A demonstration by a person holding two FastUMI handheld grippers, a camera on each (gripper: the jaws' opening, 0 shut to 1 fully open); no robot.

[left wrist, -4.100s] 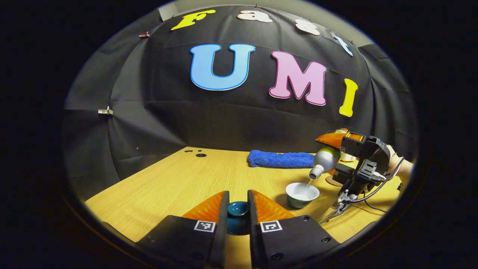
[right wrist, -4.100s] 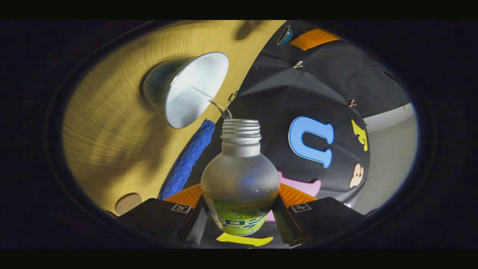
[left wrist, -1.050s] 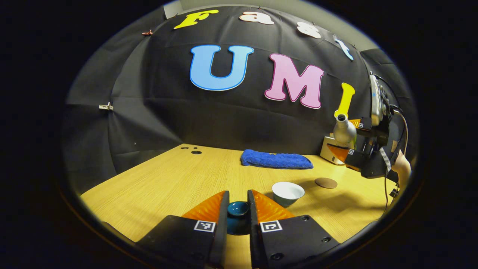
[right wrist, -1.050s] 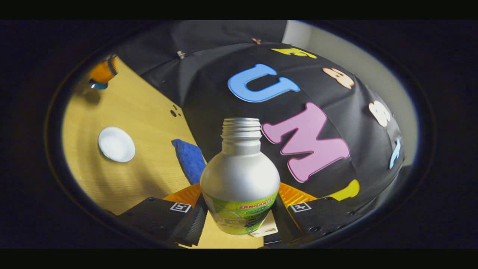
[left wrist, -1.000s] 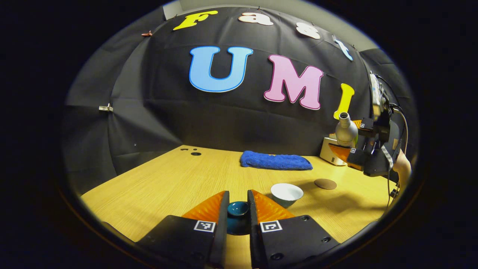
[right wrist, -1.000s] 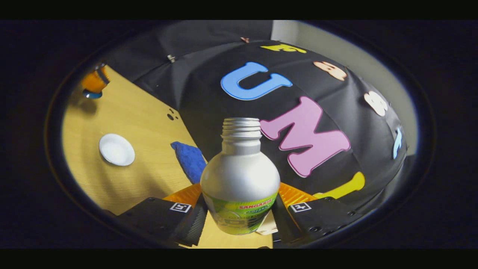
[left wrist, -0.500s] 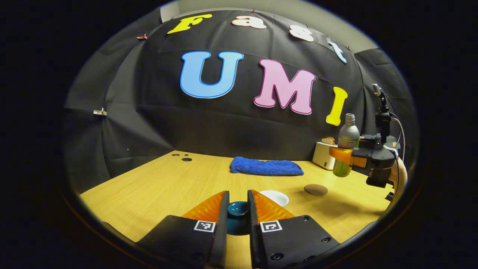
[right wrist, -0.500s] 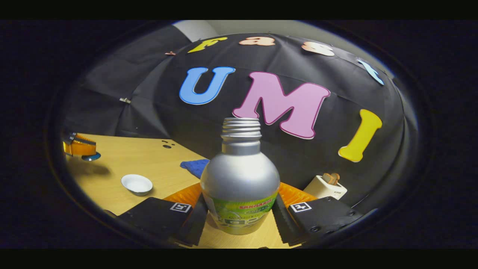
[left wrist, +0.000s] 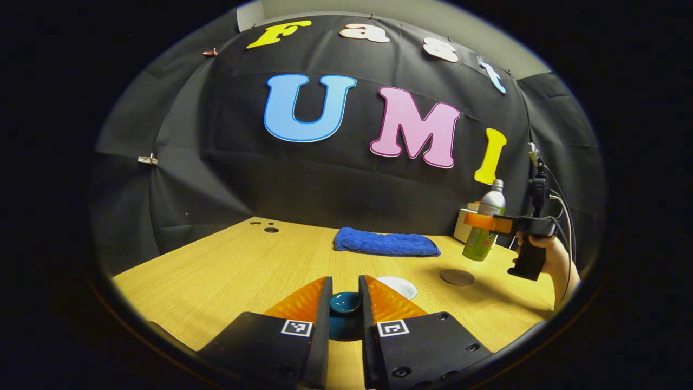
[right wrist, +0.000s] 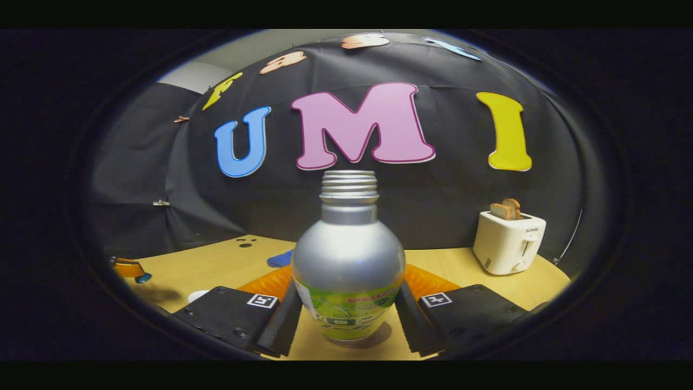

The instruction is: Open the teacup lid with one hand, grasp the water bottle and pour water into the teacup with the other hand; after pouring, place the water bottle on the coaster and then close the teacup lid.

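Observation:
My left gripper (left wrist: 345, 303) is shut on the dark teal teacup lid (left wrist: 345, 302), held above the table's near side. The white-lined teacup (left wrist: 399, 286) stands just beyond its right finger, partly hidden. The silver water bottle (left wrist: 483, 225) with a green label hangs upright a little above the round brown coaster (left wrist: 457, 277), and the right gripper (left wrist: 483, 221), held by a hand (left wrist: 557, 261), grips it. In the right gripper view my right gripper (right wrist: 346, 311) is shut on the uncapped bottle (right wrist: 347, 259); the coaster (right wrist: 373, 337) shows as a dark patch under its base.
A folded blue towel (left wrist: 385, 242) lies at the back of the wooden table (left wrist: 227, 271). A white toaster (right wrist: 508, 241) with toast stands at the back right. Small dark holes (left wrist: 269, 229) mark the table's far left. The left gripper with the lid (right wrist: 130, 269) shows far left.
The right gripper has turned the bottle from pouring into the teacup back to upright, carried it right and lowered it over the coaster. The left gripper stays put with the lid.

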